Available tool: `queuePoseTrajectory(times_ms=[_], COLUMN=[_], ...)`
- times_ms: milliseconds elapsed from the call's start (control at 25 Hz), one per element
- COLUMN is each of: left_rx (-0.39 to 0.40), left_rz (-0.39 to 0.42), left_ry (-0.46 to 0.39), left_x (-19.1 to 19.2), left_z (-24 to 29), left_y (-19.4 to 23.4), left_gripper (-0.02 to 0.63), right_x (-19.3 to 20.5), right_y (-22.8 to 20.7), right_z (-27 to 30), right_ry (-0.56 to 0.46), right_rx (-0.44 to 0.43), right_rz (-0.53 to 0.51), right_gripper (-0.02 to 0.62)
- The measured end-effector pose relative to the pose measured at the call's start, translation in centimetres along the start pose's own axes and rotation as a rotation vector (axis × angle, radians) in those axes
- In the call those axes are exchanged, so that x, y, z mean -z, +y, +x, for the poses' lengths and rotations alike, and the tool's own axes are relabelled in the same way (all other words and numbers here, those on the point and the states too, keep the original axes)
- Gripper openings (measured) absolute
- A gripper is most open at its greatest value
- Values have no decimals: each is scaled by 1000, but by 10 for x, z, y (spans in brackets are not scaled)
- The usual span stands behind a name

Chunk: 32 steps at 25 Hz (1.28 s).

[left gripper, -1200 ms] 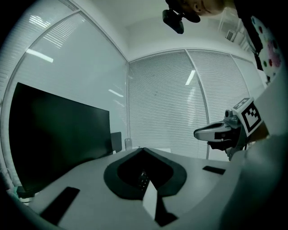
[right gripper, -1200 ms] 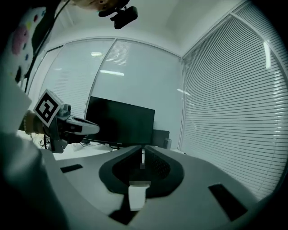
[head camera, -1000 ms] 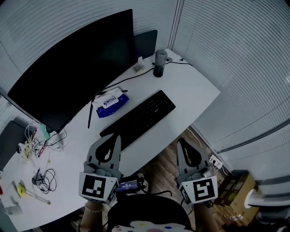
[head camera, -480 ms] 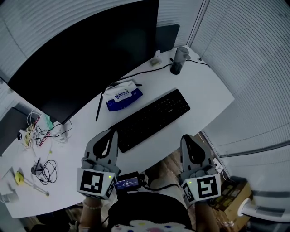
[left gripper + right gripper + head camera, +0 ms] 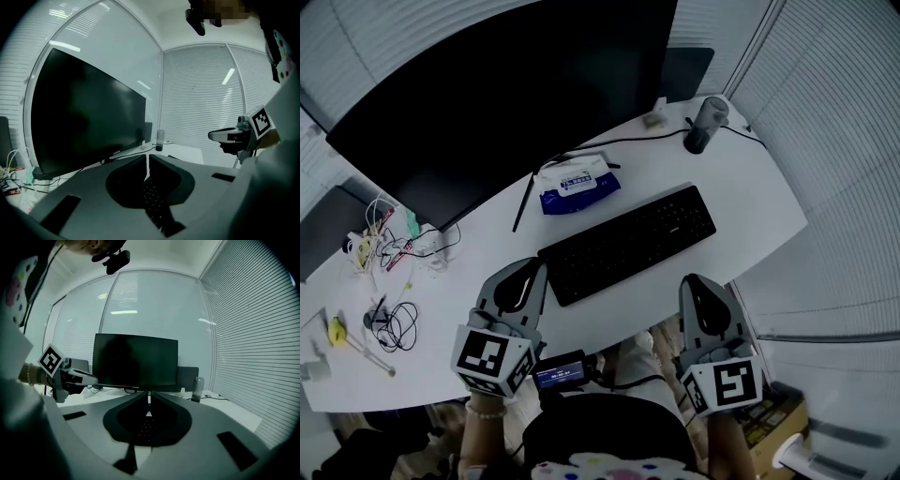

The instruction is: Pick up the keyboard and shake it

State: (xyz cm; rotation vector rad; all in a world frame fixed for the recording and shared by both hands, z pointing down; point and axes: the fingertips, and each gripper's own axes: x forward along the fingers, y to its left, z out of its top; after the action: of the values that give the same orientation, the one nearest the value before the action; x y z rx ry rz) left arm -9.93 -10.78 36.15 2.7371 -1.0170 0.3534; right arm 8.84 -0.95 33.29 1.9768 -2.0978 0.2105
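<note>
A black keyboard (image 5: 628, 242) lies slanted on the white desk (image 5: 750, 187), in front of the big dark monitor (image 5: 506, 94). My left gripper (image 5: 542, 269) hovers just short of the keyboard's left end, jaws shut with nothing in them. My right gripper (image 5: 688, 281) hangs off the desk's front edge, near the keyboard's right half, also shut and empty. In the left gripper view the keyboard's keys (image 5: 152, 197) show through the gap behind the closed jaws (image 5: 147, 158). The right gripper view shows the keys (image 5: 144, 423) the same way below its closed tips (image 5: 149, 394).
A blue-and-white wipes pack (image 5: 577, 183) lies behind the keyboard. A grey cylinder (image 5: 705, 124) with a cable stands at the far right corner. Tangled cables and small items (image 5: 389, 281) crowd the desk's left part. Slatted blinds (image 5: 844, 169) line the right.
Both grippers have come forward and lower toward the keyboard, staying shut. The head view has shifted, so the desk and keyboard now sit further right in the picture.
</note>
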Motion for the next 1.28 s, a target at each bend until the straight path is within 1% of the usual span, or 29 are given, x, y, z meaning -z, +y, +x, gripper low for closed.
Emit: queuePoseTrajectory(times_ms=[80,160,320,400,520,640,720,920,1040,1280], left_rx=[-28,-46,-74,-95,-124,-122,-131,-156,-152,-168], left_rz=[-28,-78,-185,-246,-333,-398,-440,-500,-532,-567], left_ry=[19,35,95,140,231,311,349,421,441,478], left_x=[8,17,40,56,85,112,128,160,171,188], left_z=[3,5,14,17,25,34,39,49,53,59], left_y=[6,11,18,23,31,32,34,36,34,35], left_gripper=[20,24,116,141,143,181,192,192,192,192], right_x=[1,0,2,5,10,15,16,20,23,28], right_y=[-1,-3,-11,-13,-15,-16,-18,-24,-28,-33], right_z=[7,12,20,23,28,32,34,39,41,47], right_ry=[7,13,26,40,58,76,84,99,112,126], right_rx=[-29,-54,-82,-95,-111,-124,-128,-126,-127,-131], right_rz=[-6,-15,-18,-19,-14,-13,-15,-15,-15,-13], right_gripper=[43,43,43,43,43,43,43,43,43,43])
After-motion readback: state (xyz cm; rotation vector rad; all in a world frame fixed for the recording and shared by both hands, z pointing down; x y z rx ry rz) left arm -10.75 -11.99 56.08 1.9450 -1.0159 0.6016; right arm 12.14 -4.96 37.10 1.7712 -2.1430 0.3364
